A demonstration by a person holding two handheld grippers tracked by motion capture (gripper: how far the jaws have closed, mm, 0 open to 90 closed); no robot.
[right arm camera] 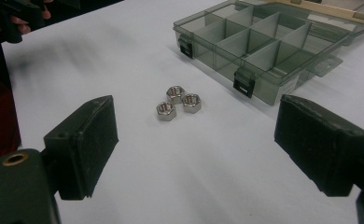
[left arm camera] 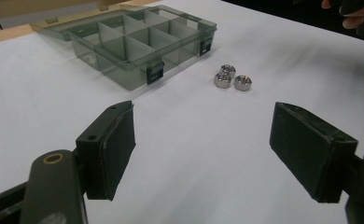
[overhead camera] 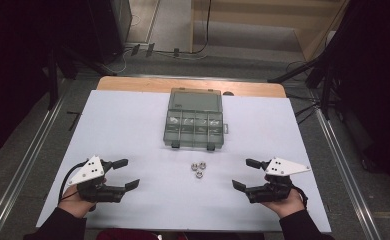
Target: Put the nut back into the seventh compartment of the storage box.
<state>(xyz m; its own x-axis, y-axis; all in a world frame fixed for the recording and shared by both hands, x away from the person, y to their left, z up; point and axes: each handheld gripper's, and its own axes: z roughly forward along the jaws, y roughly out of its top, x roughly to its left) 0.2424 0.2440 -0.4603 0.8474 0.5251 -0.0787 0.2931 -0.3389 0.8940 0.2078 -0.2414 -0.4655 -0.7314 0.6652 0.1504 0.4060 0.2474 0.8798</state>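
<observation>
Three steel hex nuts (overhead camera: 199,169) (left arm camera: 231,79) (right arm camera: 177,102) lie bunched together on the white table, just in front of a smoky clear compartment box (overhead camera: 194,119) (left arm camera: 133,39) (right arm camera: 264,42) whose lid lies open toward the far side. My left gripper (overhead camera: 125,173) (left arm camera: 203,154) rests at the near left, open, with nothing between its pads. At the near right my right gripper (overhead camera: 246,174) (right arm camera: 194,149) mirrors it, open and empty. Both point inward toward the nuts, each a hand's width away from them.
The white sheet (overhead camera: 133,125) covers a wooden table (overhead camera: 133,83); bare sheet surrounds the nuts. Black stands and cables crowd the floor beyond the far edge. A metal rail (overhead camera: 28,165) runs along each side of the table.
</observation>
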